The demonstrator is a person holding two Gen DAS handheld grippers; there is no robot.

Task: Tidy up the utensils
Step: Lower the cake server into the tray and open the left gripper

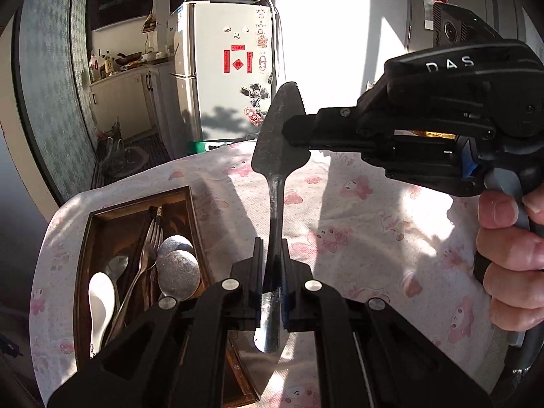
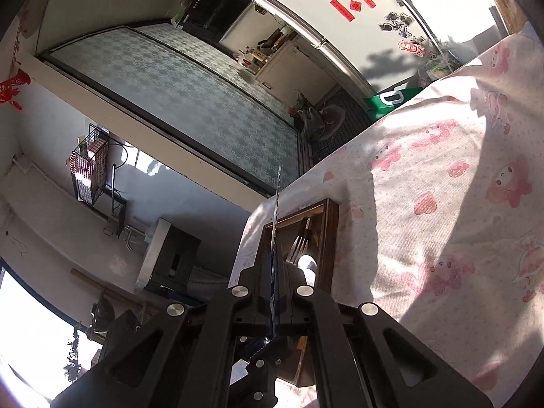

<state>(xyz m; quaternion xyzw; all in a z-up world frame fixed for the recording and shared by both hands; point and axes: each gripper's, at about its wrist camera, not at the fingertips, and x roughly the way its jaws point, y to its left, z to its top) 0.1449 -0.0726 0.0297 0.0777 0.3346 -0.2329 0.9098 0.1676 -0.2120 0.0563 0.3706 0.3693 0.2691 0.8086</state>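
Left wrist view: the left gripper [image 1: 272,268] is clamped on the handle of a serrated metal server [image 1: 277,142], its blade raised above and to the right of the wooden tray [image 1: 85,238]. The right gripper [image 1: 295,136], in a person's hand [image 1: 510,251], pinches that blade from the right of the tray. In the tray lie forks [image 1: 148,248], metal spoons [image 1: 176,268] and a white spoon [image 1: 100,302]. The tray sits on a pink-patterned tablecloth [image 1: 357,204]. In the right wrist view the blade shows edge-on between closed jaws.
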